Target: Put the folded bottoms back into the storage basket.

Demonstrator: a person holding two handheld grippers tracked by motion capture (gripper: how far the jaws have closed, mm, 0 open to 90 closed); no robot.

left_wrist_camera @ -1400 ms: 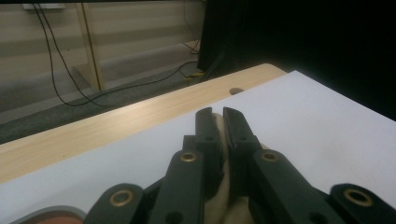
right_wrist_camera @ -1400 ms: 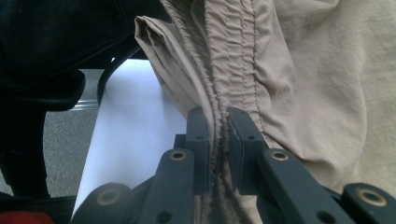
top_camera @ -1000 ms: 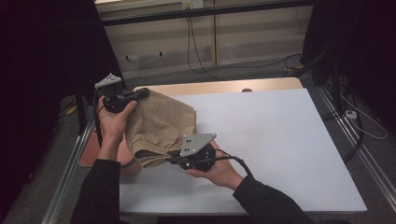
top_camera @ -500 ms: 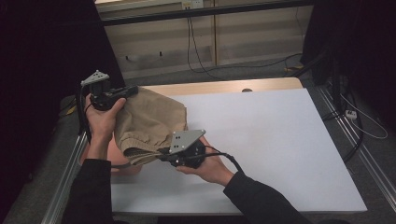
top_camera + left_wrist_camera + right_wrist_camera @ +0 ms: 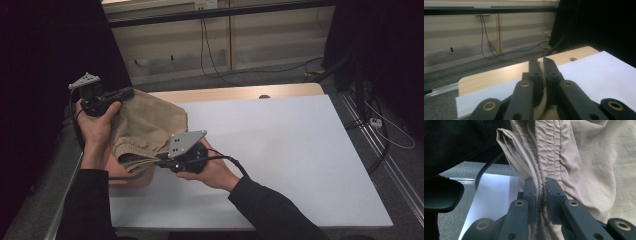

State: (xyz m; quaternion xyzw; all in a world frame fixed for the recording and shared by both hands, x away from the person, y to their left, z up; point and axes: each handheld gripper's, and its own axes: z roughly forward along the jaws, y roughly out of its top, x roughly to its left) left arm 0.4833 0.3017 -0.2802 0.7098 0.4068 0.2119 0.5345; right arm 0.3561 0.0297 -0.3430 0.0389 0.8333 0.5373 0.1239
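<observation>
Both tools are clamped on the beige garment [image 5: 145,127], which hangs stretched between them above the white tabletop's [image 5: 280,150] left edge. The left tool [image 5: 125,93] pinches a fold at its tips; the right tool [image 5: 161,163] grips the gathered elastic waistband [image 5: 549,157].

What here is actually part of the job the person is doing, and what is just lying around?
Part of the job:
- beige garment, held up at the table's left end
- left gripper, shut on its far edge
- right gripper, shut on its gathered waistband
- white table

Just lying about:
- cables on the floor behind
- power strip at right
</observation>
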